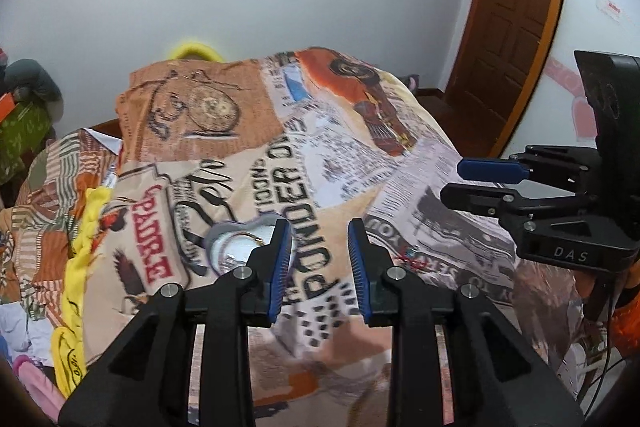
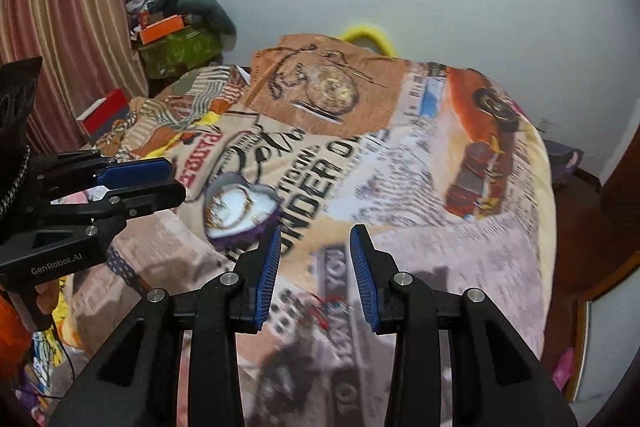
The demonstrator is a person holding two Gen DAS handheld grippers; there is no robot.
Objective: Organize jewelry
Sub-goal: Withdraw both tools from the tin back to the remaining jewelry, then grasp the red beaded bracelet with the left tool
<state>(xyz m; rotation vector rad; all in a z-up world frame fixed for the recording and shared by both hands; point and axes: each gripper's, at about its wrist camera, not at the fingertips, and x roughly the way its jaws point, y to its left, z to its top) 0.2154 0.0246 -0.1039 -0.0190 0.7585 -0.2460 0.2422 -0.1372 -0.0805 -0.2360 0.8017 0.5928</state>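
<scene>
Heart-shaped jewelry box on soft blanket: likely light, rigid; grip rim; left gripper and right gripper both gaping, empty.

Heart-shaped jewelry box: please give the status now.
Left gripper open, empty. Right gripper open, empty. Heart-shaped jewelry box open on printed blanket, gold rings inside. Nothing blocks it.

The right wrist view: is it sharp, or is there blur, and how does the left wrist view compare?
Right wrist view: the blanket print and the heart-shaped box are smeared by motion blur, while the right tool stays crisp. Left wrist view: the print is milder blurred, the left tool sharp; the door frame bows from fisheye distortion.
</scene>
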